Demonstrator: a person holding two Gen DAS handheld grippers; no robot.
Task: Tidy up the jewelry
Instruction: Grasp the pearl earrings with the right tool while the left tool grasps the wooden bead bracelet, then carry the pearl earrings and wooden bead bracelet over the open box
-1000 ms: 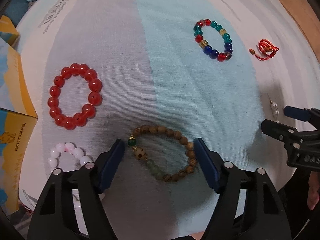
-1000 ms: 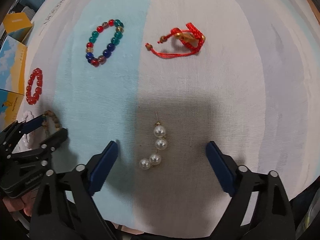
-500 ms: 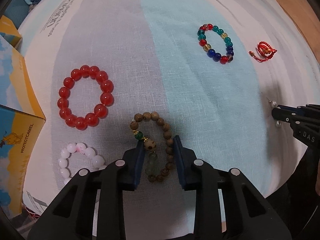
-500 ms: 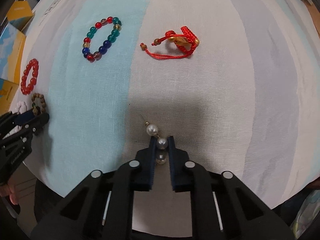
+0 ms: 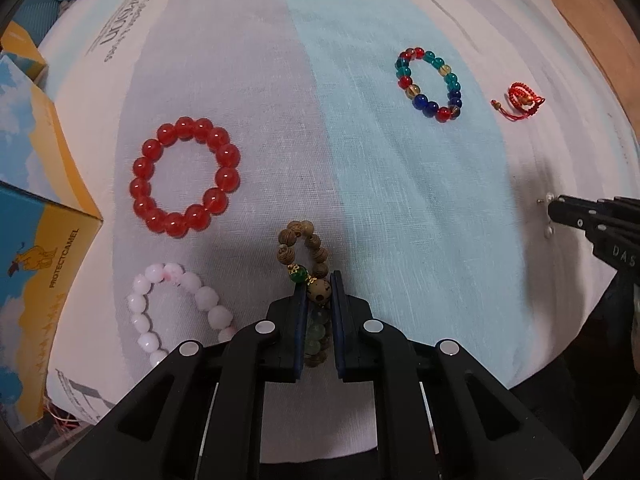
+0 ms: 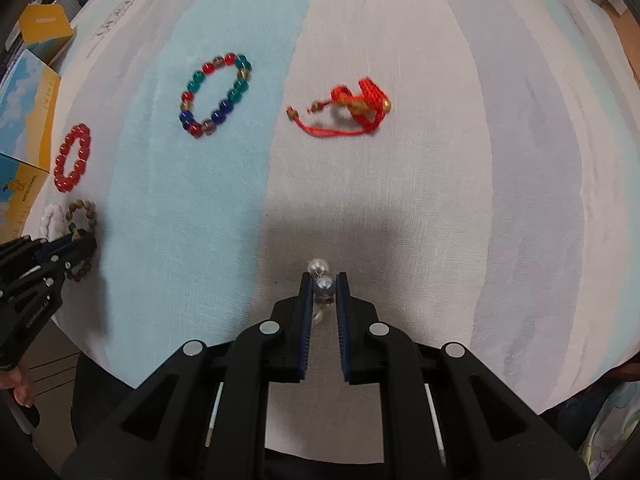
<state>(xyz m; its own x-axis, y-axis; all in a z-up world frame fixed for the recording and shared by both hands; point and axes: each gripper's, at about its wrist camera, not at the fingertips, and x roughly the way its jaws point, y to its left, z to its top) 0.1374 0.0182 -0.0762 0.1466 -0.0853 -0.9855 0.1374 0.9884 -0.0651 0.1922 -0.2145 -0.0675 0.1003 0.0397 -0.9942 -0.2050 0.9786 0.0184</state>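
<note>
My left gripper (image 5: 318, 280) is shut on the brown wooden bead bracelet (image 5: 310, 246), squeezed into a narrow loop on the cloth. My right gripper (image 6: 323, 280) is shut on the pearl earring (image 6: 318, 267), with one pearl sticking out past the tips. The earring's pearls partly show in the left wrist view (image 5: 549, 232) beside the right gripper (image 5: 554, 210). The left gripper (image 6: 86, 242) shows at the left edge of the right wrist view, on the wooden bracelet (image 6: 84, 212).
On the striped cloth (image 5: 360, 160) lie a red bead bracelet (image 5: 186, 176), a white-pink bead bracelet (image 5: 176, 304), a multicolour bead bracelet (image 5: 430, 78) and a red cord bracelet (image 5: 522, 98). Yellow-blue boxes (image 5: 36, 240) stand at the left edge.
Both grippers went from wide open to shut: the left closed on the wooden bracelet, squeezing it narrow, and the right closed on the pearl earring.
</note>
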